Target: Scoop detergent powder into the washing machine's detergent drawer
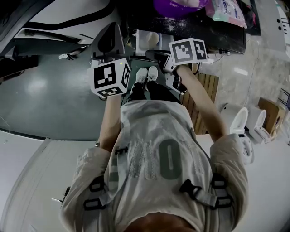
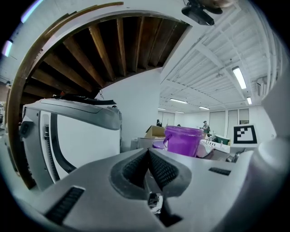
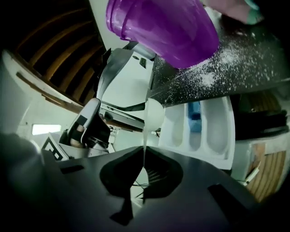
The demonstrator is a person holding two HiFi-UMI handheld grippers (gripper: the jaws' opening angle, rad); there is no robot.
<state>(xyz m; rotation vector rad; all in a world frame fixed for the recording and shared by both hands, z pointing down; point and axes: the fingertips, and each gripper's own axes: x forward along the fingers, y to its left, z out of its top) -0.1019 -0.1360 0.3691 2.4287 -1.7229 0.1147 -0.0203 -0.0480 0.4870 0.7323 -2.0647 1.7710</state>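
My right gripper [image 3: 144,156] is shut on the thin handle of a white plastic spoon [image 3: 154,114]. The spoon's bowl stands just left of the pulled-out white detergent drawer [image 3: 216,136], whose compartments lie open; whether it holds powder I cannot tell. A purple tub [image 3: 163,27] sits above on the dark machine top [image 3: 244,68], which is dusted with spilled powder. My left gripper [image 2: 148,152] is shut and holds nothing; it points past the purple tub [image 2: 183,140]. From the head view, both grippers [image 1: 108,43] [image 1: 158,56] flank the drawer [image 1: 142,41].
A white washing machine [image 2: 72,136] stands to the left, and a pink and teal bag [image 1: 226,11] lies near the tub. The person's feet [image 1: 147,74] are on grey floor below the drawer. Wooden slats [image 1: 204,90] and white boxes [image 1: 247,122] are at the right.
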